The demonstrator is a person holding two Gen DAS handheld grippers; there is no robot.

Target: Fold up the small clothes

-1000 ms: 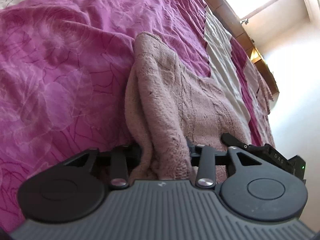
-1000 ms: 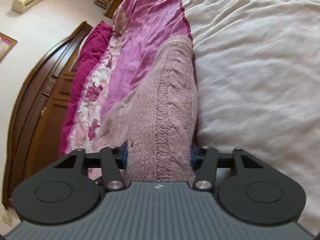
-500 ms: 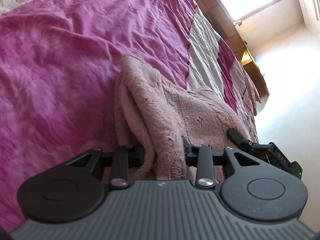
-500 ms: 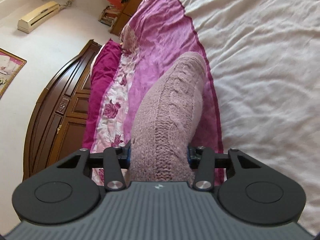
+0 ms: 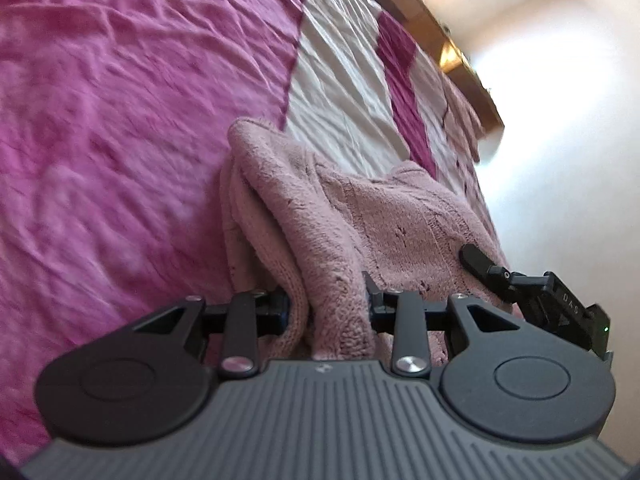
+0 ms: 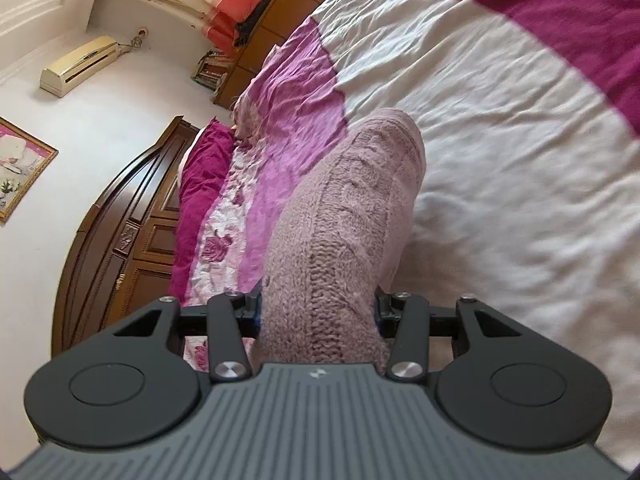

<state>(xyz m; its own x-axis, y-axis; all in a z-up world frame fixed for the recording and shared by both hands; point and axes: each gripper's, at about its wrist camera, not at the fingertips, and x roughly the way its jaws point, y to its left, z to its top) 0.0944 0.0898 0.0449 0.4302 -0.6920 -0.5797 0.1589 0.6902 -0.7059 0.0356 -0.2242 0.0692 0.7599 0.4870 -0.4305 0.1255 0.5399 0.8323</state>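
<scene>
A dusty-pink knitted garment (image 5: 360, 208) hangs bunched over the bed, held up at two places. My left gripper (image 5: 326, 306) is shut on a thick fold of it, with the fuzzy inside facing up. In the right wrist view the same garment (image 6: 352, 208) shows its cable-knit side, and my right gripper (image 6: 318, 310) is shut on that edge. One of the right gripper's fingers (image 5: 478, 260) lies against the knit at the right of the left wrist view. The garment's far end droops toward the bedspread, and the fabric hides both grippers' pads.
The bedspread has magenta (image 5: 120, 120) and white (image 6: 500, 140) stripes. A dark wooden headboard (image 6: 120, 232), a magenta pillow (image 6: 200, 184) and a floral sheet (image 6: 216, 248) lie at one end. A wooden bed frame (image 5: 420, 28) runs along the far side, and a wall air conditioner (image 6: 76, 66) shows.
Both grippers have risen and travelled across the bed with the garment. It now hangs above the border between the magenta and white stripes, and more of the room shows.
</scene>
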